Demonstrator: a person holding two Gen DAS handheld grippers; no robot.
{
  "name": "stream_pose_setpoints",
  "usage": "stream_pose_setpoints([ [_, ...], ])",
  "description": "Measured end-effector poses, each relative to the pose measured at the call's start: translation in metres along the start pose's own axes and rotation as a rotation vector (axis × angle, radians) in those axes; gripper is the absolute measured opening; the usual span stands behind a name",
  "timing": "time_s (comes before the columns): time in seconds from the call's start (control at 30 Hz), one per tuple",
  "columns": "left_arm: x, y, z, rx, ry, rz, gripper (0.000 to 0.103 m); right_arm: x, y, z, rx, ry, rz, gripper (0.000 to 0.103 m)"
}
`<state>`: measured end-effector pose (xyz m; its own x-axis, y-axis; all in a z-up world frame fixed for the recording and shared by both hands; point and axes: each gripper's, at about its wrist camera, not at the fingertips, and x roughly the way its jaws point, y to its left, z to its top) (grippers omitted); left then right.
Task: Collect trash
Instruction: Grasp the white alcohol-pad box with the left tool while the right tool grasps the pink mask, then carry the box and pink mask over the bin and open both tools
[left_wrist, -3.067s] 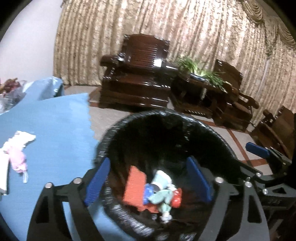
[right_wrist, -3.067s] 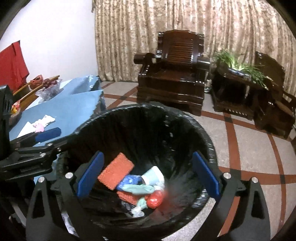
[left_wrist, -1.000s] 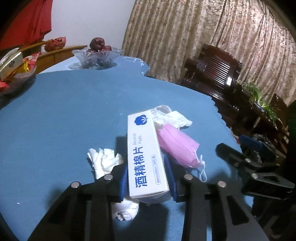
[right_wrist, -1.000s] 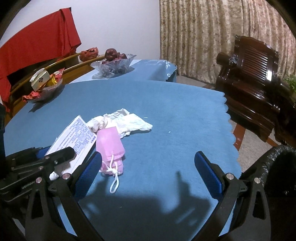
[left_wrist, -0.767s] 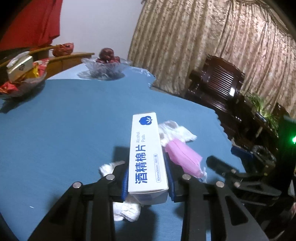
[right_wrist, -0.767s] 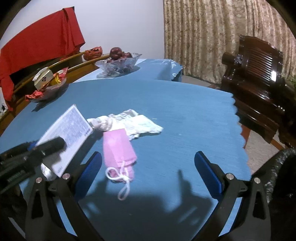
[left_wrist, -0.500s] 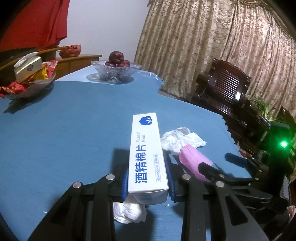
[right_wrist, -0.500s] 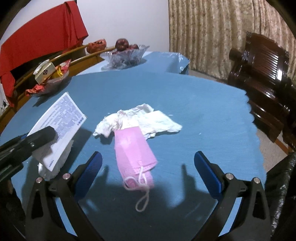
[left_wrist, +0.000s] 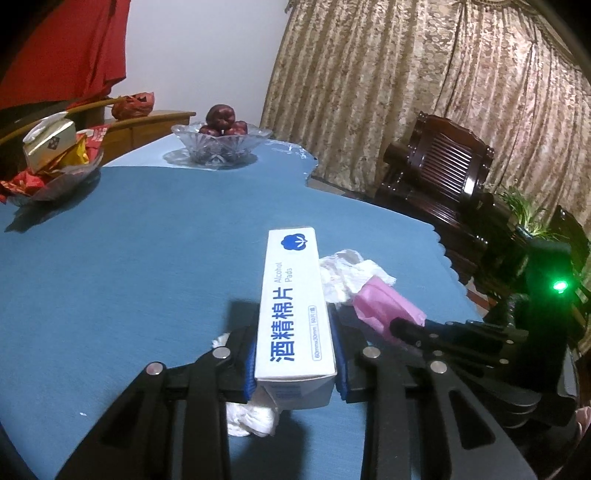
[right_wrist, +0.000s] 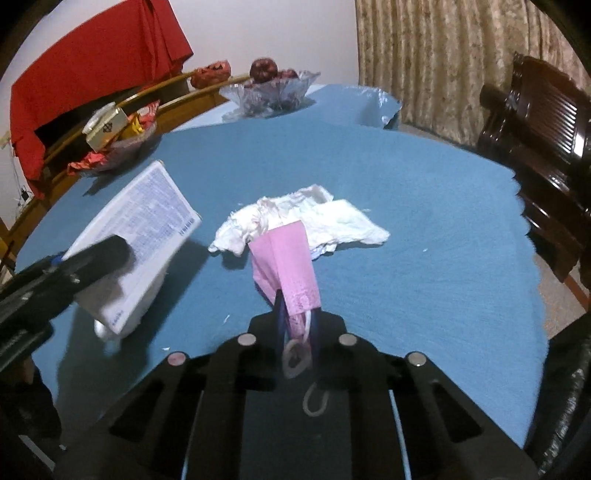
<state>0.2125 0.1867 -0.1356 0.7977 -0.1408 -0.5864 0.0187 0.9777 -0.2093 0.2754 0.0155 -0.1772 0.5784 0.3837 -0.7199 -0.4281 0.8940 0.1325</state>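
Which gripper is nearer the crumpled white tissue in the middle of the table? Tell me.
Right. The right gripper, shut on the pink mask, sits just in front of the white tissue. The left gripper, gripping the alcohol pad box, is off to its left side.
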Motion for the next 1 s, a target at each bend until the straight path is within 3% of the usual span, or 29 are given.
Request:
stream_pose_setpoints([
  [0.6,-0.051,-0.085,-0.025,0.103,-0.058,0.001,0.031,-0.110,-0.027,-0.031,0.061,-0.122,-0.074,0.011],
  [1.0,-0.070,-0.134,-0.031,0.140,-0.054,-0.071,0.031,-0.169,-0.059,-0.067,0.113,-0.150,-0.142,0.011],
])
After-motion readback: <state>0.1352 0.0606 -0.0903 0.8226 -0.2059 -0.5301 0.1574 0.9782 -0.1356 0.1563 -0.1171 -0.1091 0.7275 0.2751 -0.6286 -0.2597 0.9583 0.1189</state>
